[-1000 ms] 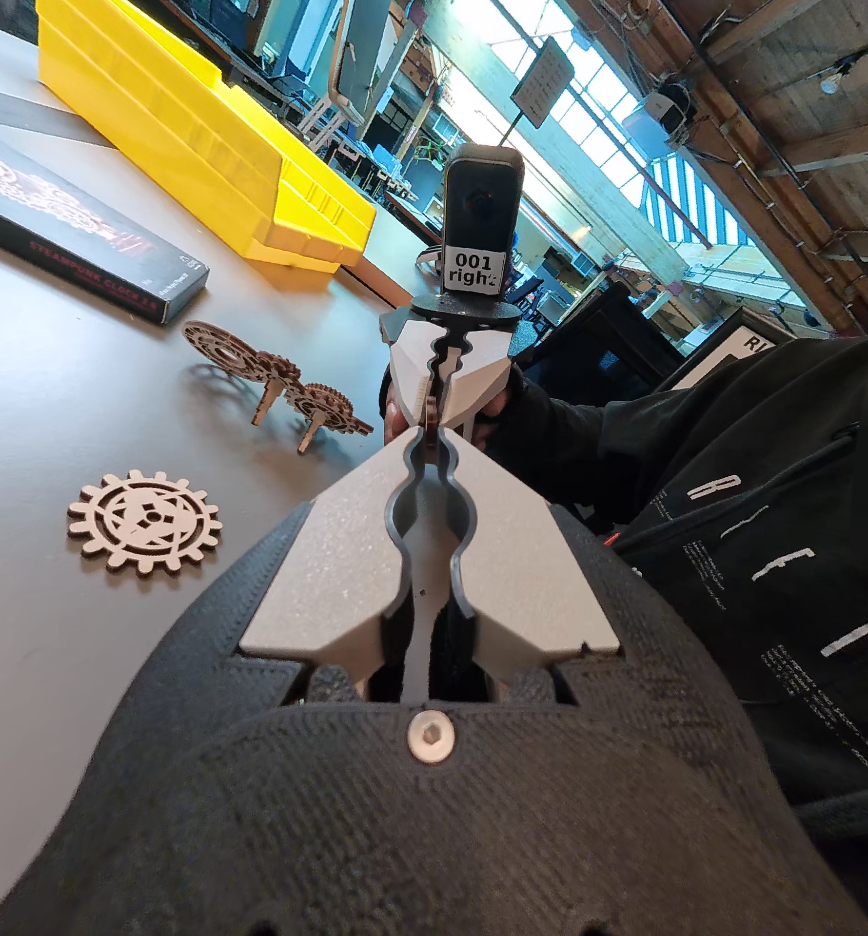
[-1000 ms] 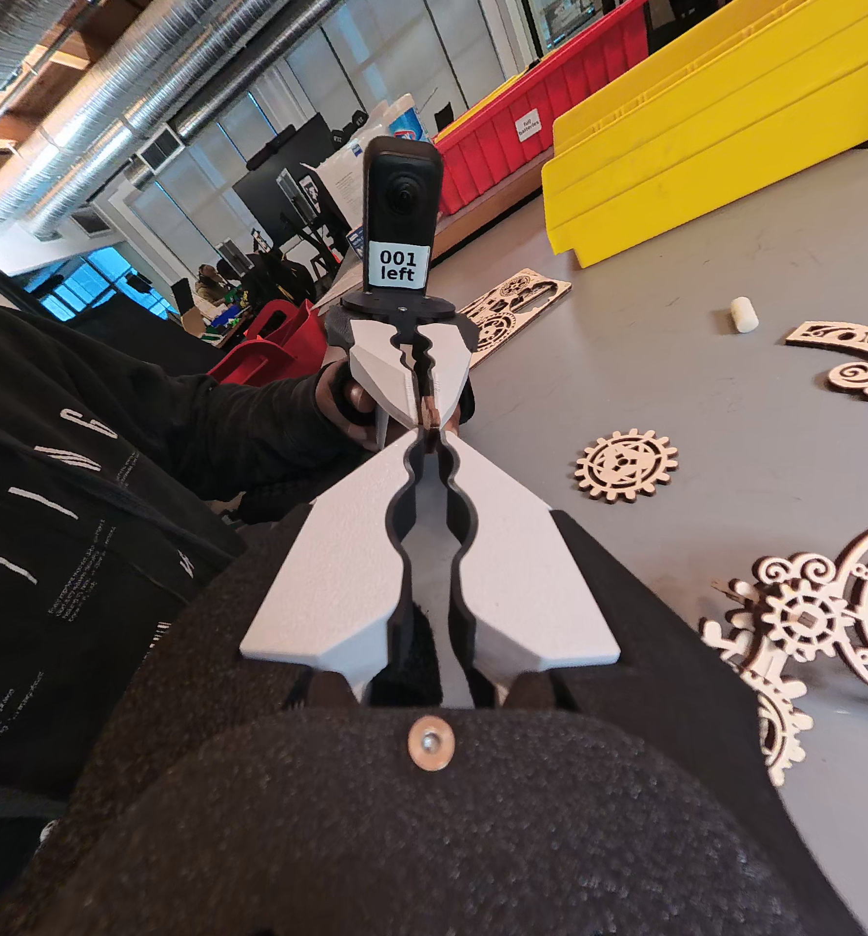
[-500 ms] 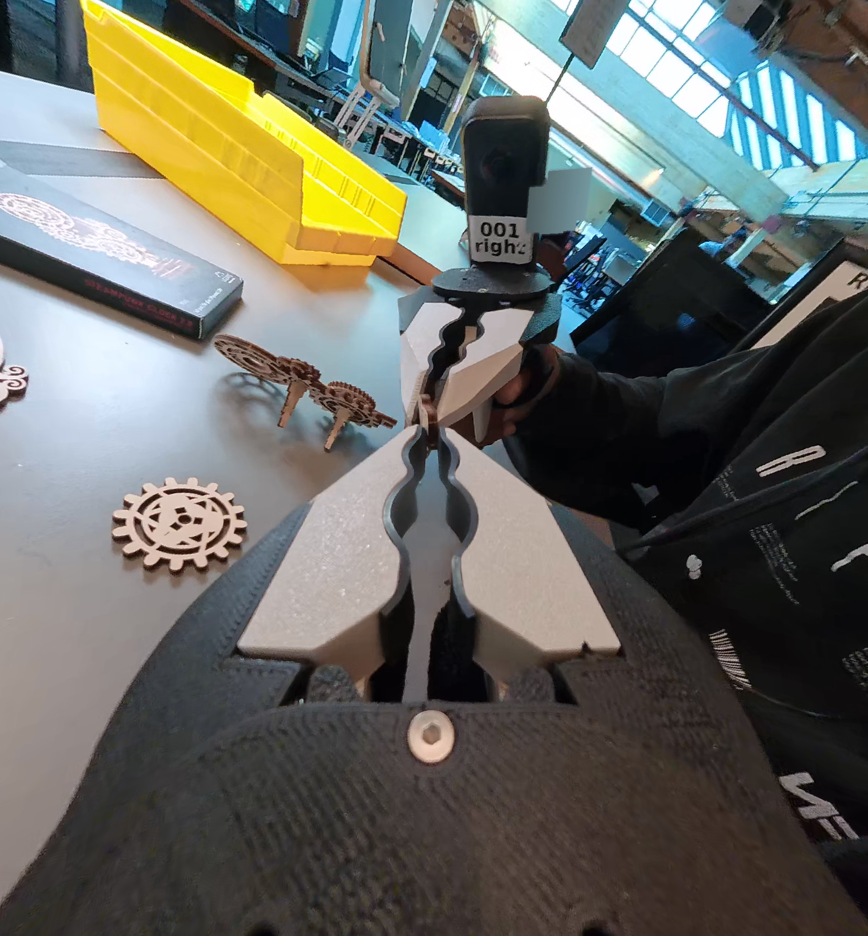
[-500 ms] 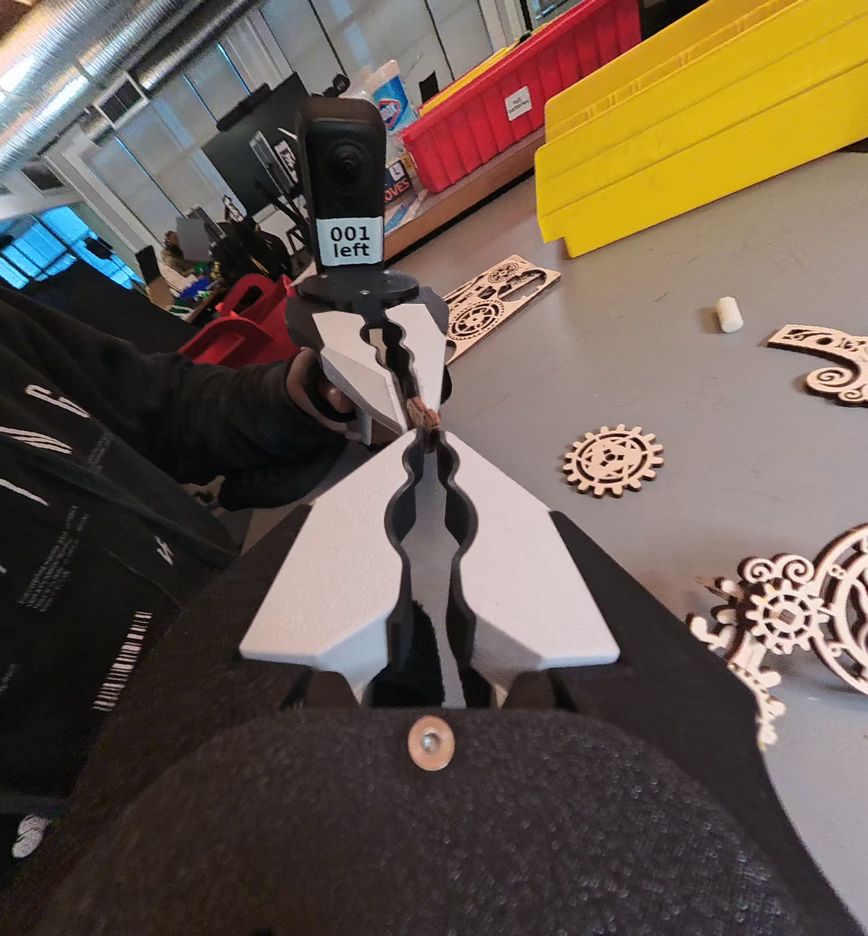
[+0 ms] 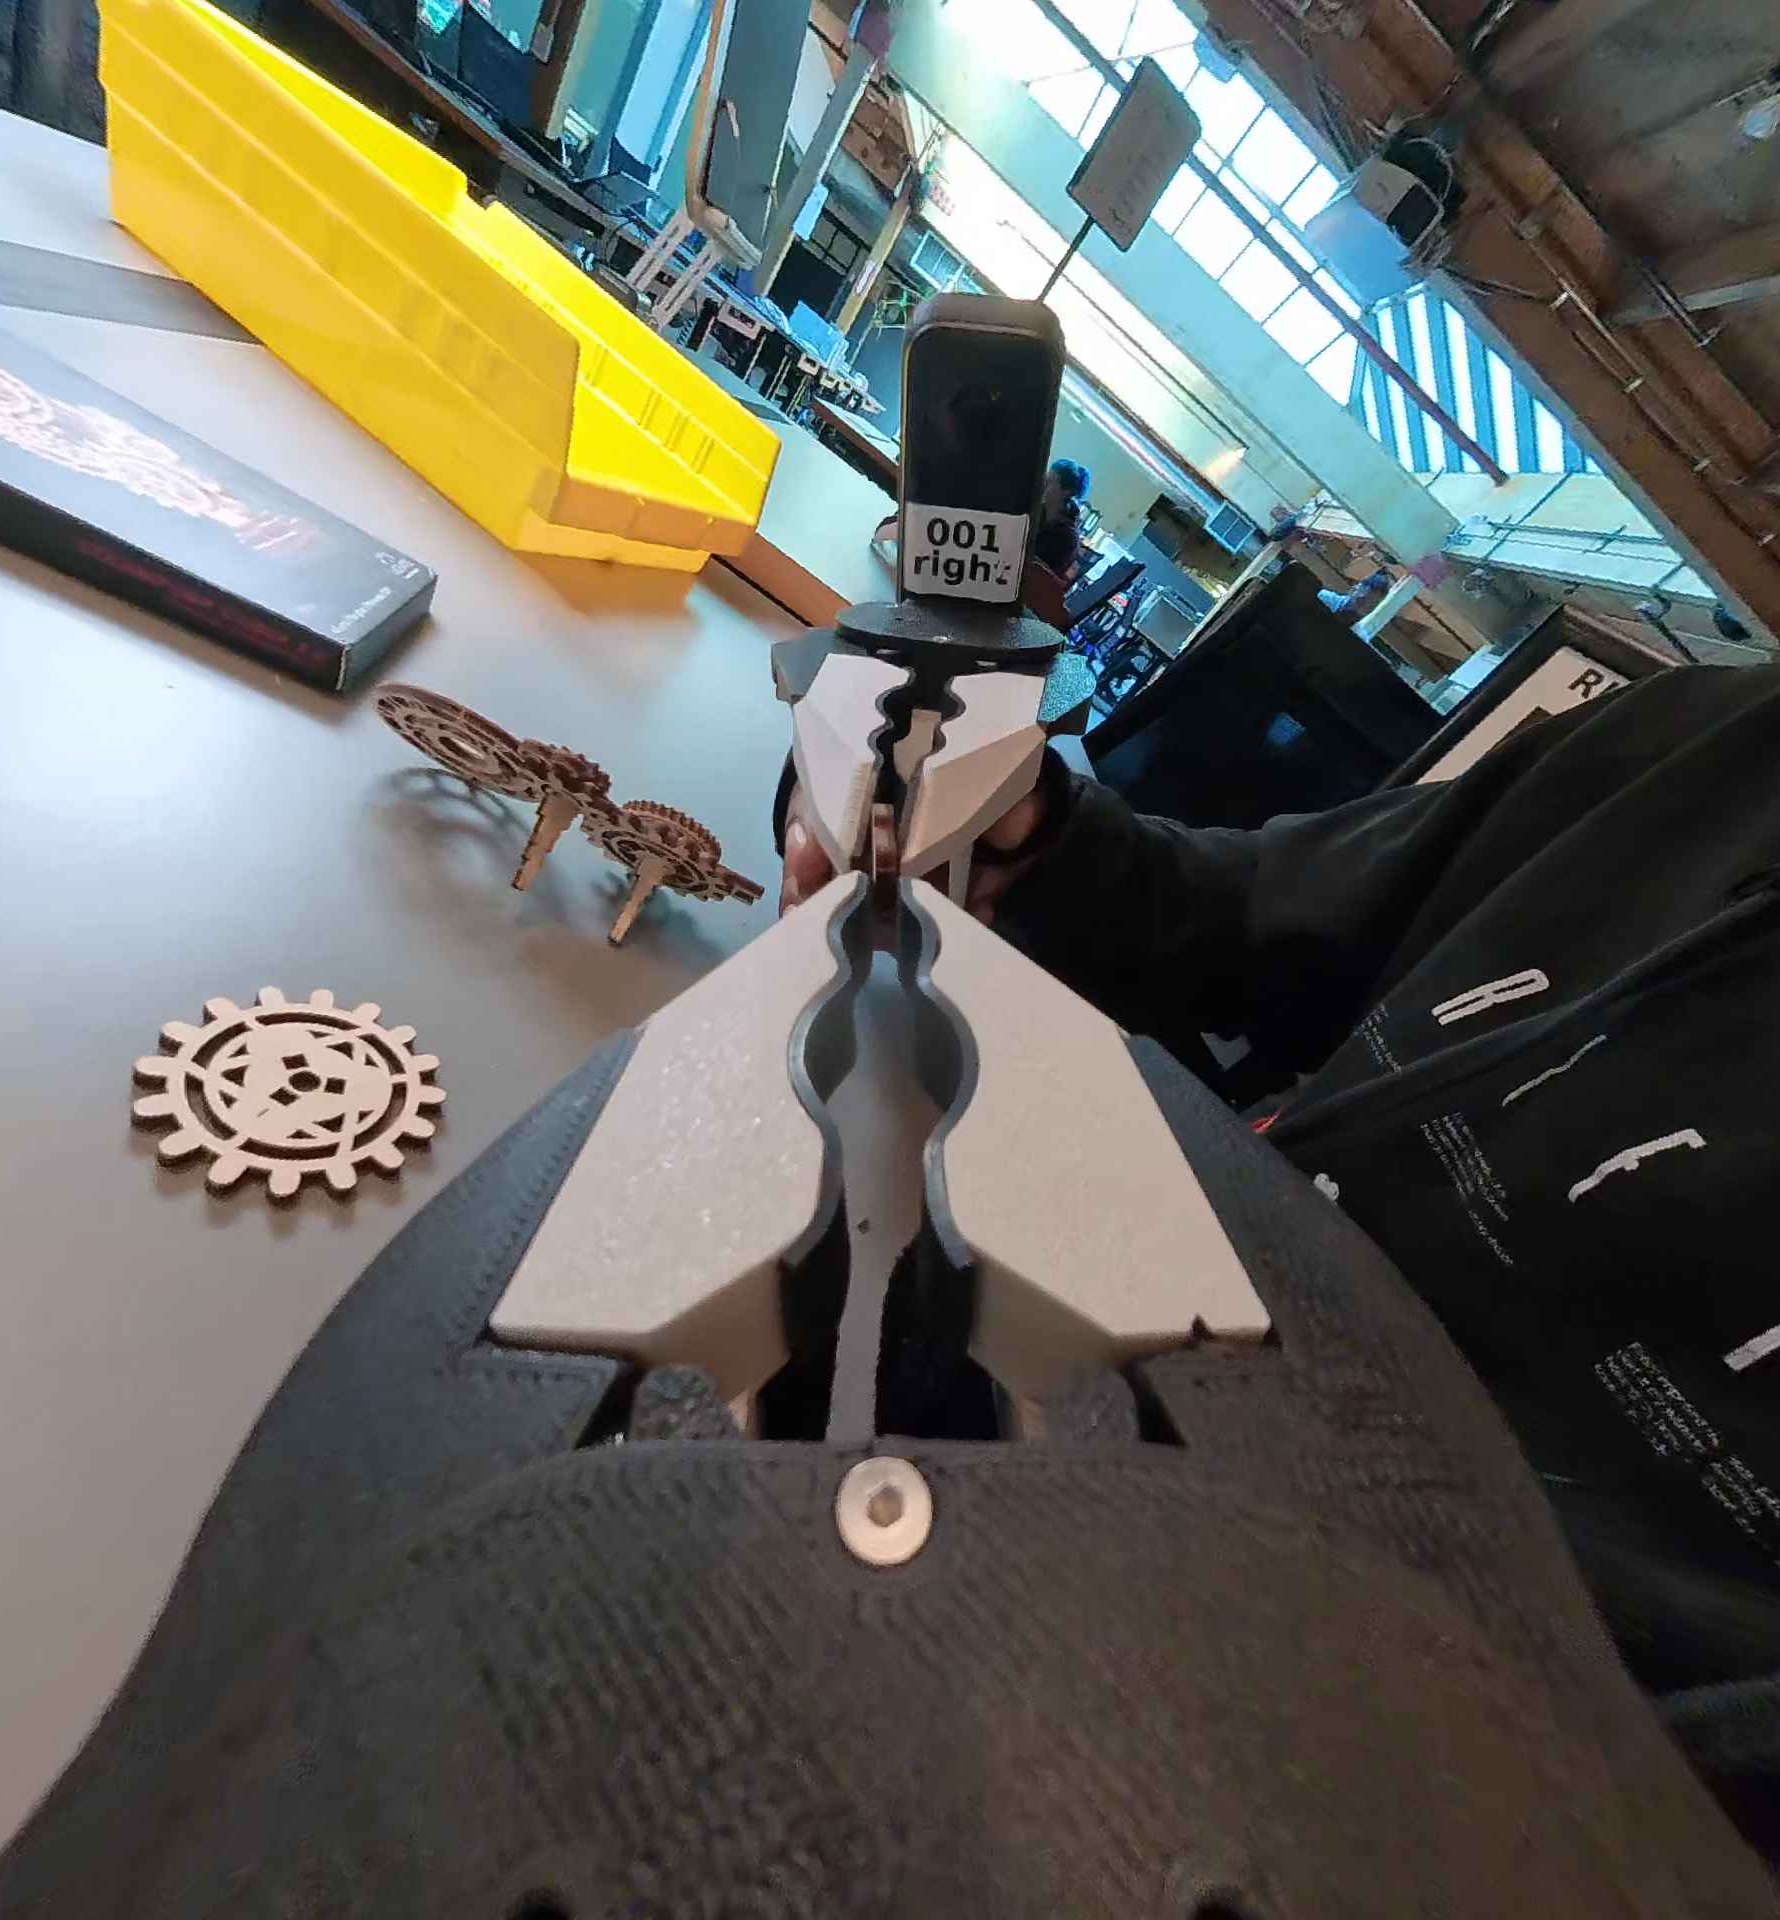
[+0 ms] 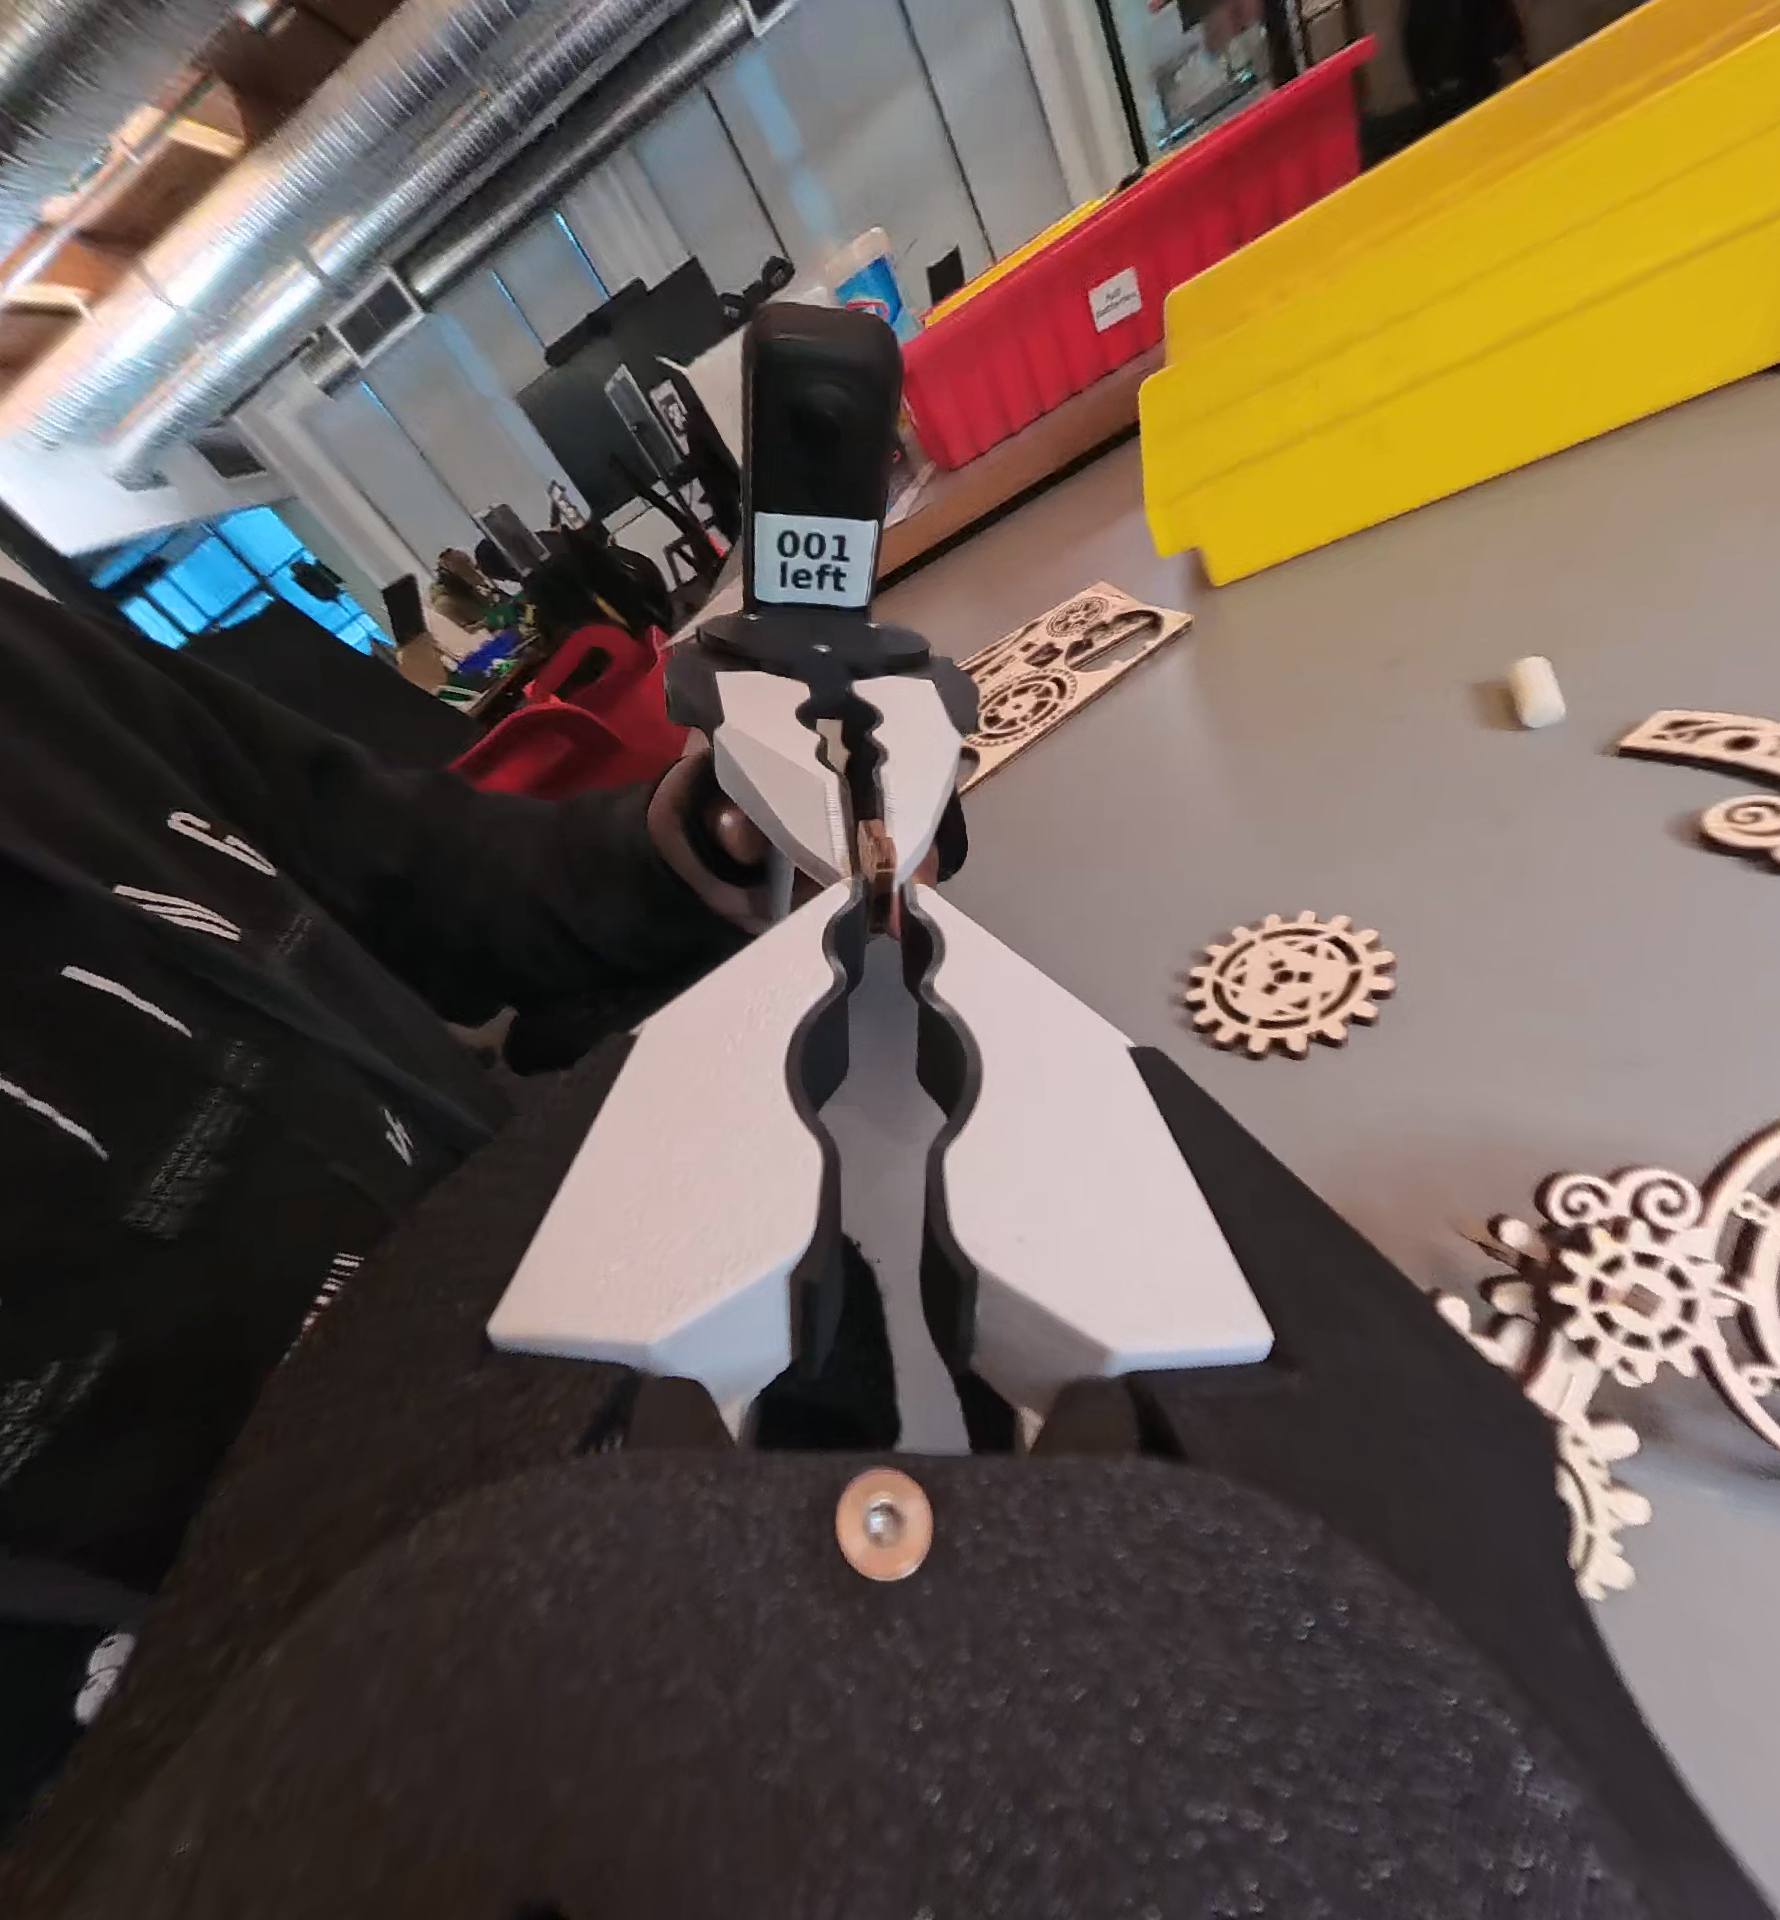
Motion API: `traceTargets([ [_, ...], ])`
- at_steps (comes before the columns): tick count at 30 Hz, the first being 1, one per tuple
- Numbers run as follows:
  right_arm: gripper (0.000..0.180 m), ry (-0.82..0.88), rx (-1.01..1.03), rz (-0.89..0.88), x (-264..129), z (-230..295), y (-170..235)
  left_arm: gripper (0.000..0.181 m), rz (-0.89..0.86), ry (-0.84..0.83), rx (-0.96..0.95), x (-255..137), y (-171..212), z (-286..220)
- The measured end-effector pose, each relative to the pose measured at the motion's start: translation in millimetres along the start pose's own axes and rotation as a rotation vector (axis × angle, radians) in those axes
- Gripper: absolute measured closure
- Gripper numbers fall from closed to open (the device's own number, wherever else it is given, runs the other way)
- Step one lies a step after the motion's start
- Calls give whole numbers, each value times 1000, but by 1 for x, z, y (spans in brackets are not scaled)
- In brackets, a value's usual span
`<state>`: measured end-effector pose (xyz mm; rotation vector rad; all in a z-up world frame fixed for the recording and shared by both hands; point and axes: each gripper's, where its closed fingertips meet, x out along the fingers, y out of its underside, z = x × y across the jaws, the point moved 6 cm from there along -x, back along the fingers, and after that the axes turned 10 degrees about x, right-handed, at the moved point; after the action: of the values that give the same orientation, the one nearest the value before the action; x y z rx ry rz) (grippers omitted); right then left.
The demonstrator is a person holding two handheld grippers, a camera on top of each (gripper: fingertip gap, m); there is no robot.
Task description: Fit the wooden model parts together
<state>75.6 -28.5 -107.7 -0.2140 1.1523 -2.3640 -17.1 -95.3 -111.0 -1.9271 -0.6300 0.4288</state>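
Counter (image 5: 117, 831), grey and matte, fills the left of the left wrist view and the right of the right wrist view; a yellow bin (image 5: 429, 312) stands at upper left of the former, with a dark flat box (image 5: 169, 520) just below it.

Left gripper (image 5: 881, 914) and right gripper (image 6: 881, 914) meet tip to tip at frame centre in both views, raised above the counter near the person's dark sleeve (image 5: 1229, 914). The jaws of each are nearly closed, pinching a small wooden piece (image 5: 881, 862) between the opposed tips. Whether this is one part or two already mated cannot be told; it is thin, brown and seen edge-on.

The step in hand appears to be pressing two small parts together. It would be done well by keeping both grippers on one axis, pushing straight without twist, since thin laser-cut wood is likely to snap at a tab.

Lying loose on the counter: an assembled gear train (image 5: 574, 790) on small legs, centre left; a pale fretwork gear (image 5: 288, 1091), flat, lower left; a scrolled gear assembly (image 6: 1696, 1299), lower right of the right wrist view.
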Motion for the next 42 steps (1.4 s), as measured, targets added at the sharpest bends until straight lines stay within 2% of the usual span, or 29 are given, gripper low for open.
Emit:
traceTargets([
  [13, 180, -100, 78, -15, 1, 4, -2, 179, -55, 59, -52, -2, -2, -4],
  [18, 179, -89, 68, 19, 5, 5, 3, 179, -54, 62, -50, -2, -1, -4],
  [35, 178, -15, 68, 26, 5, -4, 5, 179, -19, 8, -121, -2, 4, 4],
  [42, 178, 118, -16, 48, 8, -7, 7, 178, -16, -22, -197, -2, 9, 12],
])
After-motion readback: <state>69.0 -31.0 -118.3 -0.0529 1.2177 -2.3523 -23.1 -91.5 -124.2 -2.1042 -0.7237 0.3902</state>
